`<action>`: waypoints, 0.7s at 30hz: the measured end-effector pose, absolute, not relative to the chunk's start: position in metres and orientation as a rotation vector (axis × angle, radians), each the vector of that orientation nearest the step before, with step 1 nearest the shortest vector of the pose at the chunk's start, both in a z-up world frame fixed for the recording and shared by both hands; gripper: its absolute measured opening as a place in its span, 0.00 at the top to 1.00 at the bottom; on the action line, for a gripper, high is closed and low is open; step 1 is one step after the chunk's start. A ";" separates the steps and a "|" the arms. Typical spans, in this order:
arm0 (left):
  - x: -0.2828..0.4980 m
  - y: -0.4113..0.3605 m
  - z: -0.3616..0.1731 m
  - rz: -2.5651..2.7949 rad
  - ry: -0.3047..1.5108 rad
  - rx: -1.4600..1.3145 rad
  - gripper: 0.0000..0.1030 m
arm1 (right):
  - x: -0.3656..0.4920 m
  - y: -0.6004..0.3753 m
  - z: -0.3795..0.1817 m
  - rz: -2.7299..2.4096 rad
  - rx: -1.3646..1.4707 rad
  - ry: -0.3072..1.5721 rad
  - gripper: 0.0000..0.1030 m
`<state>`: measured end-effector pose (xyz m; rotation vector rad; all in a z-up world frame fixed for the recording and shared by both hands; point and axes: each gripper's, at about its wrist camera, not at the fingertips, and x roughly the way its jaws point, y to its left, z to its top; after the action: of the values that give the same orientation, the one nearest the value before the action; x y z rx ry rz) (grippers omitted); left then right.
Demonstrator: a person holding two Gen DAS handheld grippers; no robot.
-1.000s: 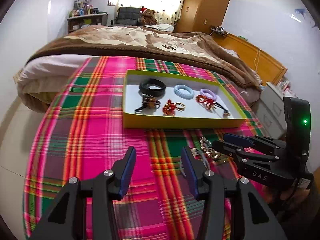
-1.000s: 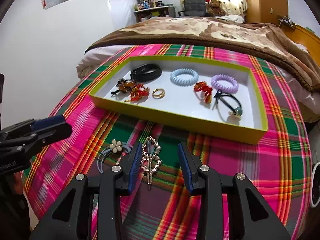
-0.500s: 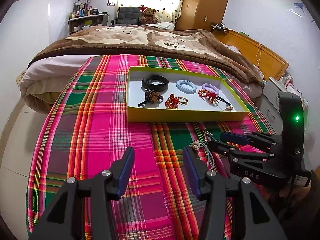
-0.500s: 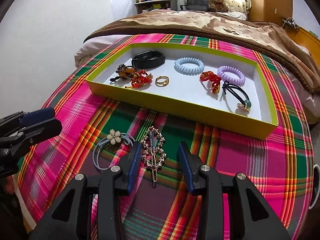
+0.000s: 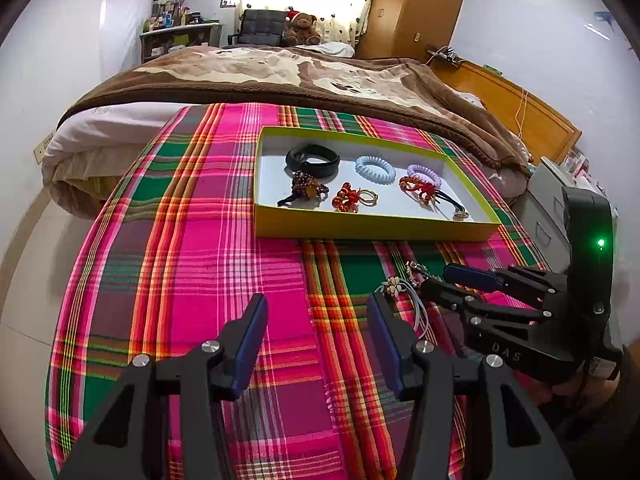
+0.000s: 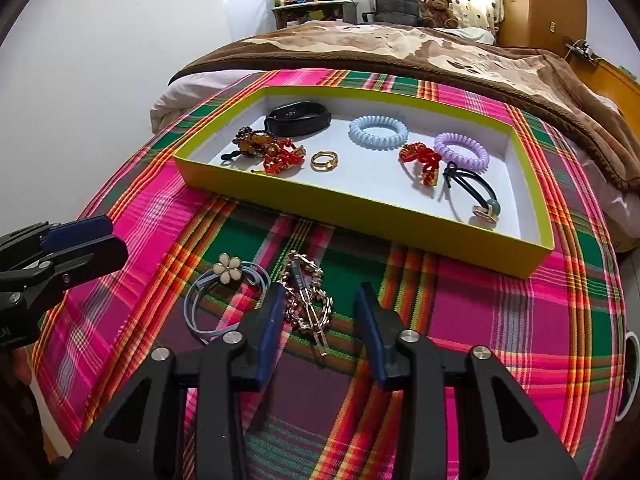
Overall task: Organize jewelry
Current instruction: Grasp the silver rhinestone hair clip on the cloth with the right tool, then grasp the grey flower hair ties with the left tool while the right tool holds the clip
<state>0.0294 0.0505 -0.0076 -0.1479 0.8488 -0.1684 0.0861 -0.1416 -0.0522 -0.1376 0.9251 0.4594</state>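
A yellow-green tray on the plaid cloth holds several pieces: a black band, a blue coil tie, a purple coil tie, a gold ring, red and amber bead pieces and a black hair tie. In front of the tray lie a gold chain hair clip and a blue hair tie with a white flower. My right gripper is open, its fingers on either side of the clip. My left gripper is open and empty over the cloth, left of them.
The plaid cloth covers a round table with edges near on the left and front. A bed with a brown blanket lies behind the tray. A wooden wardrobe and headboard stand at the back right.
Both grippers have drawn back a little from the tray. The right gripper has come down around the gold chain clip. Both stay open.
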 end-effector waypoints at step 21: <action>0.035 0.023 -0.014 -0.230 0.898 -0.118 0.44 | 0.084 -0.174 -0.040 0.431 0.002 0.885 0.77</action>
<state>0.0353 0.0234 -0.0142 -0.1180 0.8979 -0.2303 0.0835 -0.1737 -0.0401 0.0021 0.8847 0.4306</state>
